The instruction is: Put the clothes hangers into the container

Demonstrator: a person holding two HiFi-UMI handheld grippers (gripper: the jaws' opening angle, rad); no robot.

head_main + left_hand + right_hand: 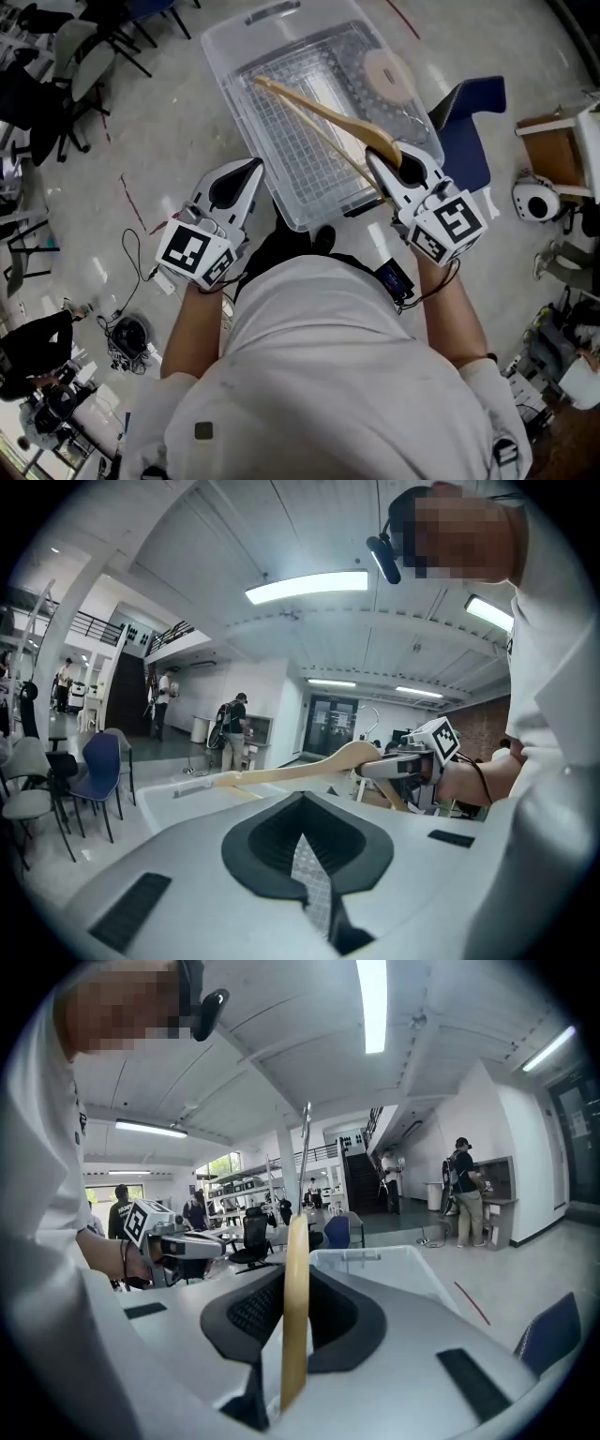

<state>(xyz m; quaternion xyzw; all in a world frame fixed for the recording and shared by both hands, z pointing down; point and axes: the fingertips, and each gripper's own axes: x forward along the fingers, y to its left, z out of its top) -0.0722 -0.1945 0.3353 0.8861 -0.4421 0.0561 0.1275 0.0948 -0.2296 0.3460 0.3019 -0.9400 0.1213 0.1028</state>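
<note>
A clear plastic container (225, 47) stands on the floor in front of me. In the head view my right gripper (389, 164) is shut on the thick end of a wooden clothes hanger (319, 112), which reaches out over the container's open top. The right gripper view shows the hanger (295, 1307) edge-on between the jaws, its metal hook (305, 1147) pointing up, with the container (394, 1265) just beyond. My left gripper (253, 169) hovers at the container's near left corner, jaws shut with nothing between them. From the left gripper view (302, 803) the hanger (309, 766) and right gripper (412, 761) are visible.
A blue chair (469, 122) stands right of the container and dark chairs (66, 56) at upper left. A round beige disc (389, 75) shows at the container's far right corner. Cables (127, 328) lie on the floor at left; a white domed device (534, 199) sits at right.
</note>
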